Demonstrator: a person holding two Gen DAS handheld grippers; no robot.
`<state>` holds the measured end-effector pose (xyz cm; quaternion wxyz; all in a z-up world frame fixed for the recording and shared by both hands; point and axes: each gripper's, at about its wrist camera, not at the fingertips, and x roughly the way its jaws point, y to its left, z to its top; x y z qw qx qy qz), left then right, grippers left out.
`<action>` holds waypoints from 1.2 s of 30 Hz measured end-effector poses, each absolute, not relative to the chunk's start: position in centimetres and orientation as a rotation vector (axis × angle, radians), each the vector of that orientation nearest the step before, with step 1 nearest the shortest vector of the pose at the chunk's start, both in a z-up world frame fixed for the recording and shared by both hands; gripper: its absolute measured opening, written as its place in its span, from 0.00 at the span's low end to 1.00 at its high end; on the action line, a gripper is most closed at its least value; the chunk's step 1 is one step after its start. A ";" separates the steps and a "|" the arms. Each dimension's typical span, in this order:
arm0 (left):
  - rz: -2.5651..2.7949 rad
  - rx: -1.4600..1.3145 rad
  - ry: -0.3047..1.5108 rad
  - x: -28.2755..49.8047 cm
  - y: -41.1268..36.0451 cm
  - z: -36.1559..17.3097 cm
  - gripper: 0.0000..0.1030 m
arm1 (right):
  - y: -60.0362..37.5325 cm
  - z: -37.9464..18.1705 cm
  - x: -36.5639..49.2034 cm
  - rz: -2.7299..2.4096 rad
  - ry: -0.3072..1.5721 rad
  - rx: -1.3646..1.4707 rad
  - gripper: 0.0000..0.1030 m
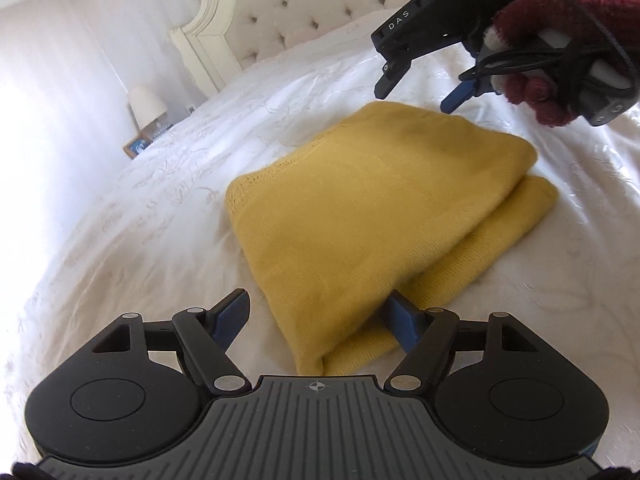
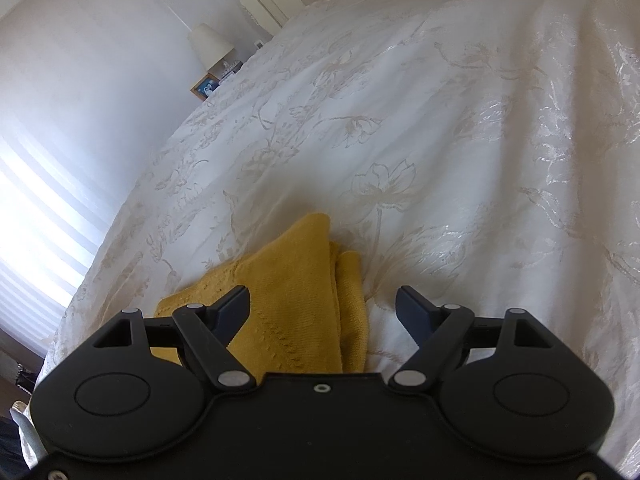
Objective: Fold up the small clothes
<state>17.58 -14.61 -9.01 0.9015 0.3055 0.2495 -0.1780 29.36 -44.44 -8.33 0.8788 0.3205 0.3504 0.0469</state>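
I judge the folding nearly done: the knit lies as a layered yellow bundle on the bed, well in from the headboard edge, and what is left looks like squaring it up. My left gripper sits low at the bundle's near corner, jaws wide; its right finger is tucked in among the layers and the left one rests on the bedspread beside the knit, so nothing is pinched. My right gripper hovers above the far corner, jaws apart and empty. Its own camera shows the knit below and between its fingers. Next I would slide the left finger out without dragging the layers askew.
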 end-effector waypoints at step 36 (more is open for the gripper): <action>-0.517 0.326 0.526 18.8 -10.6 -4.4 0.74 | -43.8 -8.7 29.7 0.107 0.770 0.646 0.79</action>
